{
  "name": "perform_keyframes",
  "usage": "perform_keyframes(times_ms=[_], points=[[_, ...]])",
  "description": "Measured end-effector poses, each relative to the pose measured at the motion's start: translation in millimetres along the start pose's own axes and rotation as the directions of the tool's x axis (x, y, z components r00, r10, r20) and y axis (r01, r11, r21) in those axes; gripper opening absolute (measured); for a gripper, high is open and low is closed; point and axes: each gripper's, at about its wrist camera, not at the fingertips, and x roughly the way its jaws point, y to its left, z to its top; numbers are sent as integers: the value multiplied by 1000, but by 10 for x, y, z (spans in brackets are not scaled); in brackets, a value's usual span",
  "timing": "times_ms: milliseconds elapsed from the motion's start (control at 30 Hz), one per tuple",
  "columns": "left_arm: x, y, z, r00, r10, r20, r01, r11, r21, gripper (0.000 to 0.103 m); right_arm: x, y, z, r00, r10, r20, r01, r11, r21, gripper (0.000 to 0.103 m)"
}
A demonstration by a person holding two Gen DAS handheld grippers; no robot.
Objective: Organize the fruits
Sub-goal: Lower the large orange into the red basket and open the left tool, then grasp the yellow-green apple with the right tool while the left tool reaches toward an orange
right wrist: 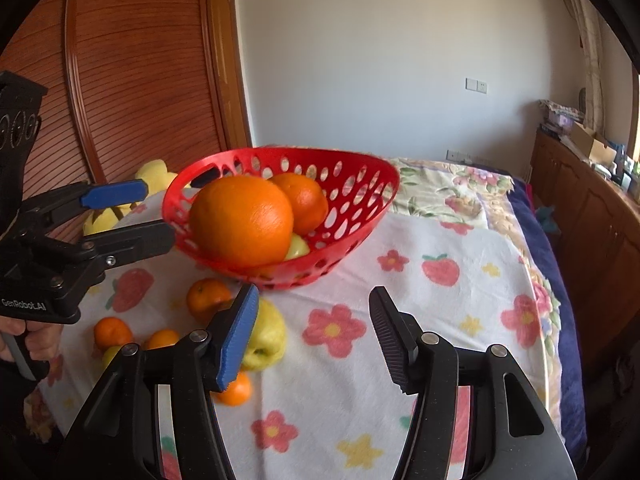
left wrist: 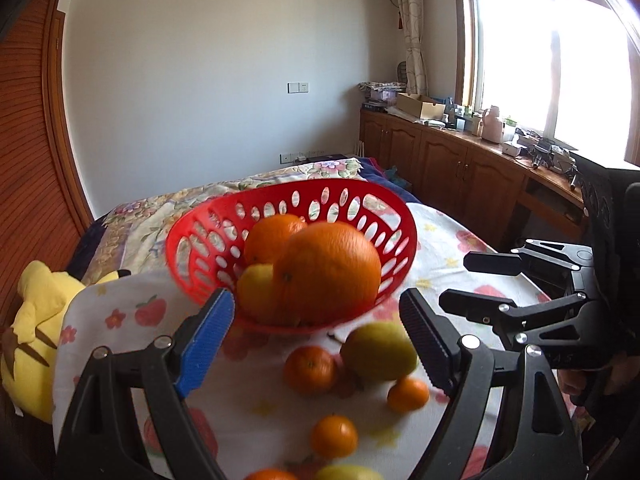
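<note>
A red perforated basket [left wrist: 200,236] [right wrist: 360,200] stands on a flowered cloth and holds a large orange [left wrist: 332,268] [right wrist: 244,220], a second orange [left wrist: 268,236] [right wrist: 304,200] and a yellow fruit [left wrist: 254,288]. Loose on the cloth in front lie a yellow-green apple [left wrist: 378,350] [right wrist: 268,336] and several small tangerines [left wrist: 310,368] [right wrist: 206,296]. My left gripper [left wrist: 316,340] is open and empty, just in front of the basket. My right gripper [right wrist: 312,336] is open and empty, right of the loose fruit; it also shows in the left wrist view [left wrist: 476,280].
A yellow plush toy [left wrist: 36,320] lies at the cloth's left edge. The cloth [right wrist: 460,308] covers a bed with a floral quilt behind. Wooden cabinets [left wrist: 460,164] with clutter run along the right wall under the window. A wooden wardrobe [right wrist: 120,60] stands at left.
</note>
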Motion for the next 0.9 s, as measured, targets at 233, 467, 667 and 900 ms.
perform_keyframes(times_ms=[233, 467, 667, 900], points=[[-252, 136, -438, 1000, 22, -16, -23, 999, -35, 85, -41, 254, -276, 1000, 14, -24, -14, 1000, 20, 59], [-319, 270, -818, 998, 40, -42, -43, 996, -82, 85, -18, 484, -421, 998, 35, -56, -35, 999, 13, 59], [-382, 354, -1029, 998, 48, -50, -53, 993, -107, 84, 8, 705, -538, 995, 59, -76, -60, 998, -5, 59], [-451, 454, -1170, 997, 44, -67, -52, 990, -134, 82, 36, 976, -572, 990, 106, -88, -109, 994, -27, 59]])
